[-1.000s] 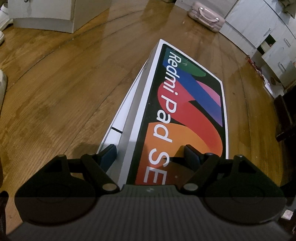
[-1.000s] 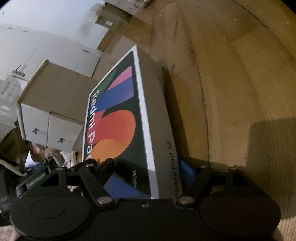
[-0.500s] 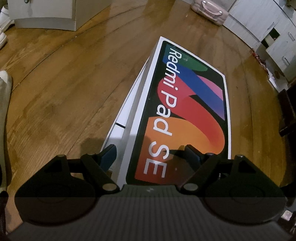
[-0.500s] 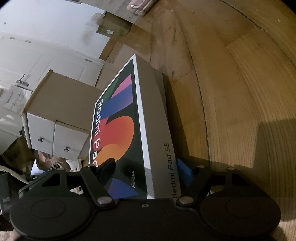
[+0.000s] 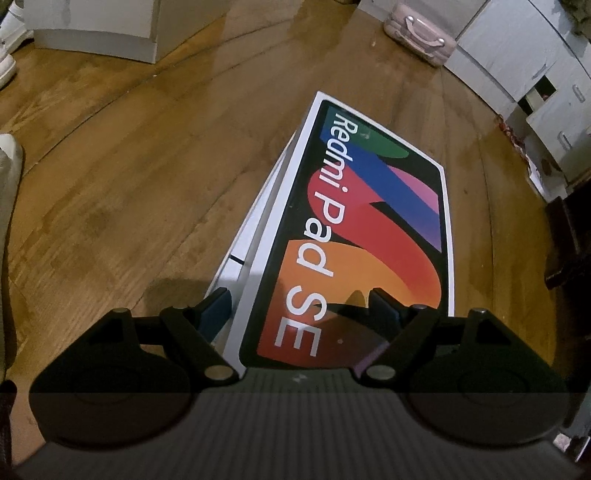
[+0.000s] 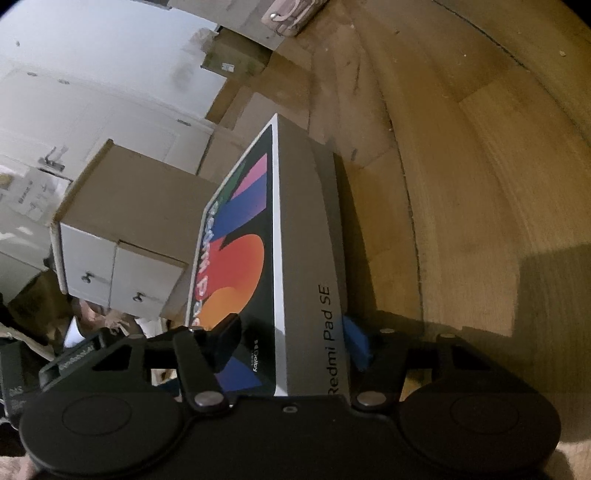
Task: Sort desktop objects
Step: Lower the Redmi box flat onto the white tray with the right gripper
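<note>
Together, left claw [image 5: 301, 306] and right claw [image 6: 291, 339] clamp the tablet box [image 5: 369, 229].

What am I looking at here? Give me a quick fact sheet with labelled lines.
Held item: Redmi Pad SE box, colourful printed lid
Left gripper: shut on one end of the box
Right gripper: shut on the box, one finger on the lid, one underneath
Box position: tilted, lifted above the wooden floor
Nearby: white drawer cabinet, pink case on the floor
Stage: box carried by both grippers, not yet set down
</note>
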